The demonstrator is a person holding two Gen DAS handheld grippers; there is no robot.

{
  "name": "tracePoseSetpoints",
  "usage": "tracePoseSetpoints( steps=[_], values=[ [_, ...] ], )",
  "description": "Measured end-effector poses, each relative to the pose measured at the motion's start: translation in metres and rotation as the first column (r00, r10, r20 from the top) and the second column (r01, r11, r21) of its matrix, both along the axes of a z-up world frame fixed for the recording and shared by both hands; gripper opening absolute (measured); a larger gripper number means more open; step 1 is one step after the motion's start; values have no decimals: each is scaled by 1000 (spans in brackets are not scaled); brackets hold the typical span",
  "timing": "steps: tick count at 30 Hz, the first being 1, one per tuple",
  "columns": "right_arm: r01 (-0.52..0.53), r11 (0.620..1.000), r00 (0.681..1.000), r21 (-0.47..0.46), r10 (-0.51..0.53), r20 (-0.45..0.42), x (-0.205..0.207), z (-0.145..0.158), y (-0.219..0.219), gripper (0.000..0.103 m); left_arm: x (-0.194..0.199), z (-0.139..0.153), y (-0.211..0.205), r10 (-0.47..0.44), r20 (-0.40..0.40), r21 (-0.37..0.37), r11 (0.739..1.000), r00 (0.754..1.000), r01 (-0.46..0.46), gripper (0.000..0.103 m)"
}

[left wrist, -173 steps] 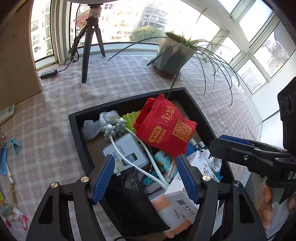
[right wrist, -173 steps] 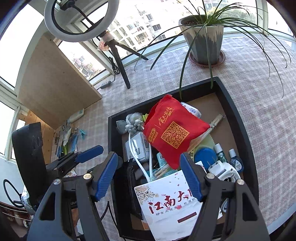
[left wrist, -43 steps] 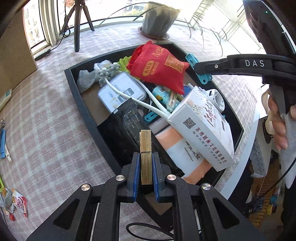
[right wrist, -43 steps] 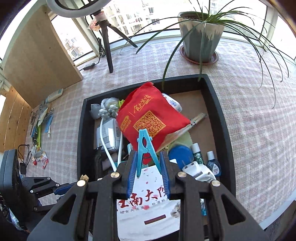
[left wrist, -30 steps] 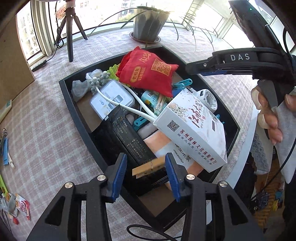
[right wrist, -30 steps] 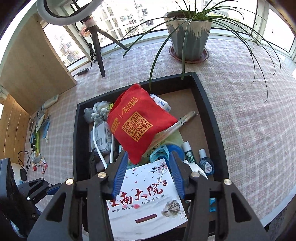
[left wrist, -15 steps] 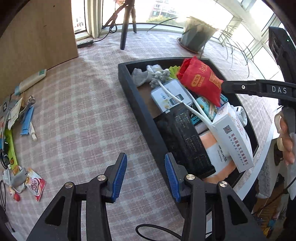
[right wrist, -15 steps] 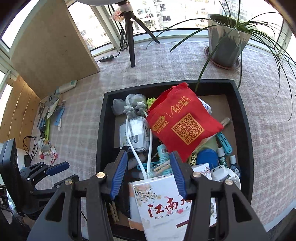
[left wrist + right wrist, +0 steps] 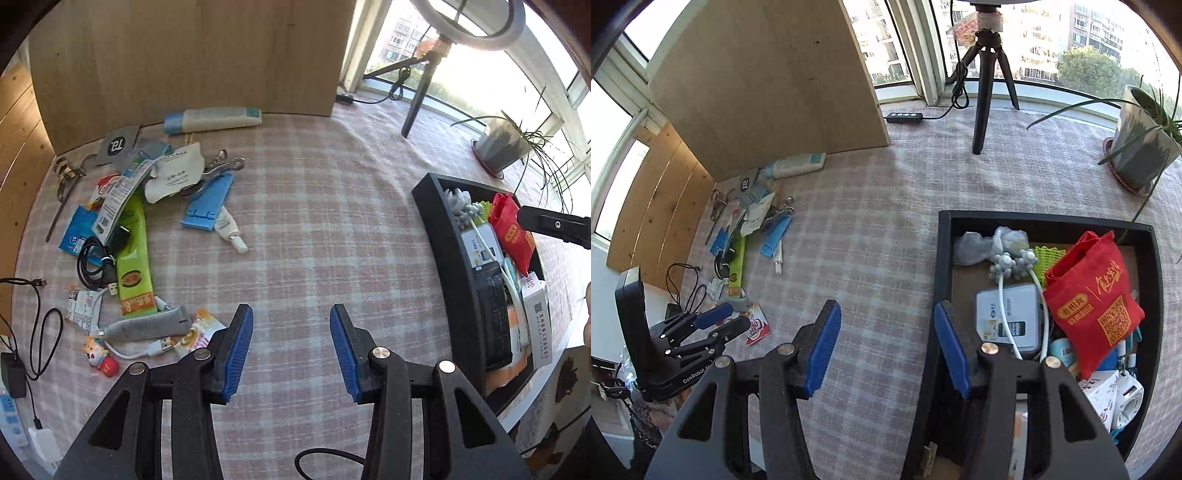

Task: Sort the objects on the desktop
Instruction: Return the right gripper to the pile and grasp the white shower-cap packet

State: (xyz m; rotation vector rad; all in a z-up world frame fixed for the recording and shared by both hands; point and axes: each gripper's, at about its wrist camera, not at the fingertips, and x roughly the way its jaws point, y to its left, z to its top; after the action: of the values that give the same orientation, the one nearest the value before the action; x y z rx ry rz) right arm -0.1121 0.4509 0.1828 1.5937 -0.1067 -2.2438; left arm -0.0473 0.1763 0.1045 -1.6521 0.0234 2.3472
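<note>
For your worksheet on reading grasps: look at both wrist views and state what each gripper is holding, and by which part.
Nothing is held. The left gripper is open over bare tablecloth, and the right gripper is opening, its fingers empty beside the black tray.

Daylight pours in through the windows (image 9: 1052, 40) behind the far edge of the worktop, blowing out white in the left wrist view's upper right. The wooden board (image 9: 184, 55) stands in shade. The checked tablecloth (image 9: 314, 229) is evenly lit and sharp. Both views bend strongly at their dark round edges.
</note>
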Motion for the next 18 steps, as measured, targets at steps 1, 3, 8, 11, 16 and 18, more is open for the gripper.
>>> tracePoseSetpoints(
  steps=[1, 3, 8, 11, 16, 18],
  values=[
    [-12, 1000, 1000, 4, 12, -12, -3, 1, -13, 52, -4, 0, -12, 17, -3, 2, 1000, 1000, -17, 42],
    [-41, 999, 998, 17, 42, -49, -9, 2, -40, 52, -12, -2, -36, 53, -11, 4, 999, 999, -53, 42],
    [-139, 990, 989, -9, 138, -60, -32, -2, -109, 52, -43, -11, -90, 128, -24, -30, 991, 991, -129, 42],
    [-182, 983, 983, -38, 182, -2, -50, -14, -148, 52, -63, -18, -113, 152, -22, -49, 987, 988, -153, 42],
    [-181, 979, 976, -91, 190, 102, -82, -46, -202, 51, -87, -31, -125, 152, 0, -40, 988, 988, -152, 42],
    [-178, 980, 973, -90, 189, 135, -92, -61, -219, 48, -91, -36, -125, 147, -2, -22, 989, 989, -147, 42]
  ],
)
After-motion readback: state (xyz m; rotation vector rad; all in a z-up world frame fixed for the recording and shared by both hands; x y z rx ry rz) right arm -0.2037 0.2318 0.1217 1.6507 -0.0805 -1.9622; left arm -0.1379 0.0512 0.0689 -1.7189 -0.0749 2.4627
